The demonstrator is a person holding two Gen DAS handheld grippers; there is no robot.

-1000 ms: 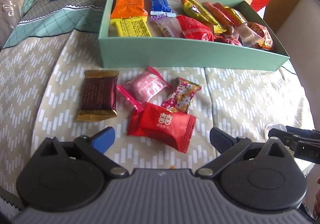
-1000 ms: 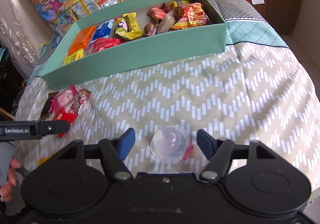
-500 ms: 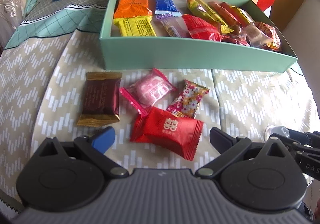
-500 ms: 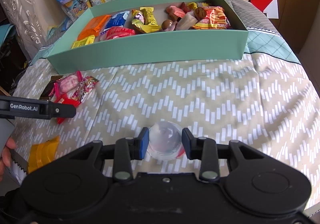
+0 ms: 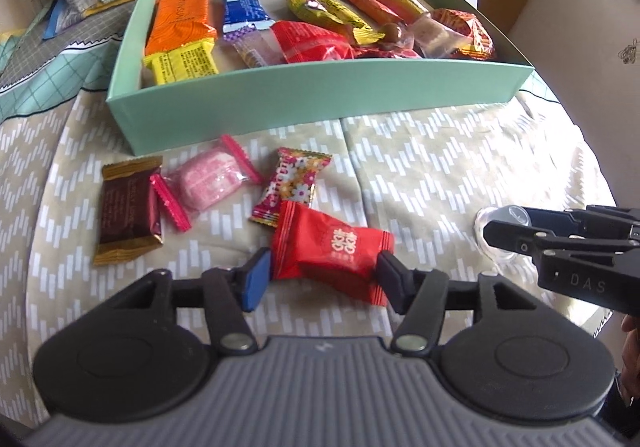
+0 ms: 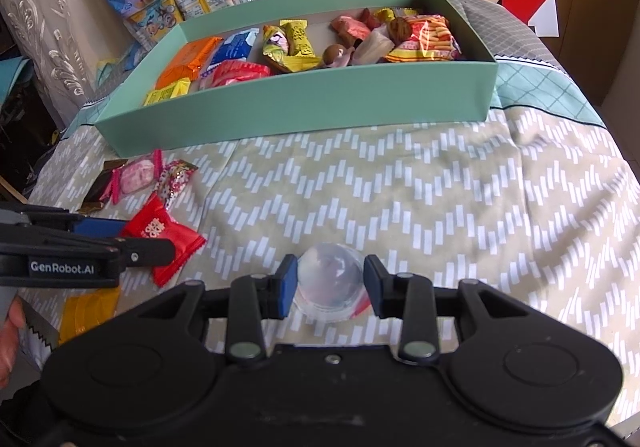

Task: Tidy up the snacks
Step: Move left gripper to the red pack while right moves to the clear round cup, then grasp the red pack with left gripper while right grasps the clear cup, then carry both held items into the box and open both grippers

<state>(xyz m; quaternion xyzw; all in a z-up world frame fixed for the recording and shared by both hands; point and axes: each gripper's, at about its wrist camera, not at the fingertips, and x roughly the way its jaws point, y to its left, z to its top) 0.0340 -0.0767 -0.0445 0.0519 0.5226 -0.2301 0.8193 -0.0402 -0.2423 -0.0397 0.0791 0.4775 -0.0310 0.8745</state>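
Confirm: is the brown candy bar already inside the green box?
No, the brown candy bar lies on the cloth in front of the green box.

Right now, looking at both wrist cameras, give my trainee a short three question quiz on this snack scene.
1. True or false: the green box is empty.
2. What sits between the right gripper pads? A) clear dome cup B) brown bar C) pink candy
3. Which packet lies between the closing left gripper jaws?

Key: 1 false; 2 A; 3 the red packet.
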